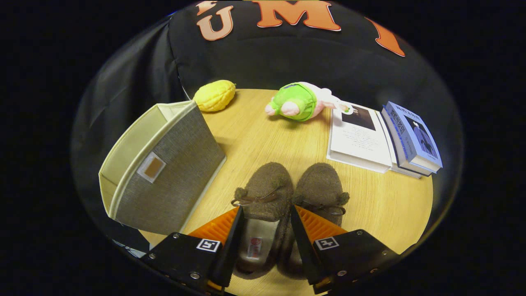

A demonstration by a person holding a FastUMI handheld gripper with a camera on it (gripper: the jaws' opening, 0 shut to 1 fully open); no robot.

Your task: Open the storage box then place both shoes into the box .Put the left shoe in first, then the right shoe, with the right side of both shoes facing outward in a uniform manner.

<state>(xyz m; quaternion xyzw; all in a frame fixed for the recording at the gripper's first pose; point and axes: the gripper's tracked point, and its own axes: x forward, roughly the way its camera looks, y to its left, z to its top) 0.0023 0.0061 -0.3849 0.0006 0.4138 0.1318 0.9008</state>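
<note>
The table [254,135] looks like pale wood with a fine grain and a smooth, faintly shiny finish. The storage box [164,172] is coarse woven cloth, matt, with smoother cloth lining and trim. Both shoes, the left shoe [267,185] and the right shoe [322,185], are fuzzy, nubbly fleece with thin cord bows; the left one's insole seems a smooth, slightly glossy material. The plush toy [302,102] is soft cloth. The yellow object [214,95] has a bumpy, matt skin. The books [386,139] are paper with glossy covers. The hand-held gripper [266,230], its ridged fingers spread either side of the left shoe, has matt bodies with metal screws.
</note>
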